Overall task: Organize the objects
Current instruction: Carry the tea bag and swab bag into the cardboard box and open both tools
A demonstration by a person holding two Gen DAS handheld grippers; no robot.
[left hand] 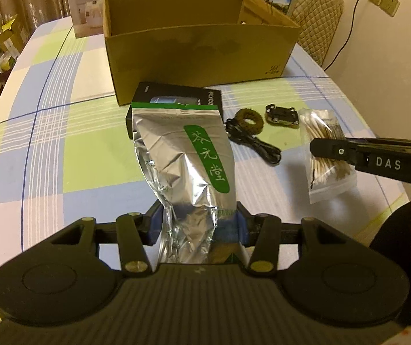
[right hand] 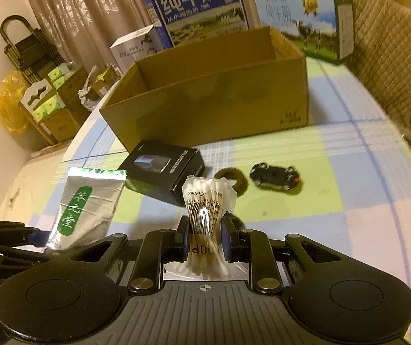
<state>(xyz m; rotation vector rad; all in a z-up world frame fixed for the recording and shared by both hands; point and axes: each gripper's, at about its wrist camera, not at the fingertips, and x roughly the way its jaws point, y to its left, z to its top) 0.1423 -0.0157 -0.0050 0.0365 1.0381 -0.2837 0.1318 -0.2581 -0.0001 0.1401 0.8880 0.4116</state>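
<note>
Checked blue-green cloth covered your bench (left hand: 61,149); your left claw (left hand: 198,227) pinched a crinkled silver foil pouch (left hand: 185,166), your right claw (right hand: 205,240) squeezed a clear plastic bag of cotton swabs (right hand: 208,201).

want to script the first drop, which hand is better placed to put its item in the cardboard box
Slight edge to the left. The left gripper holds the foil pouch directly facing the cardboard box; the right gripper's cotton swab bag sits off its right end.
</note>
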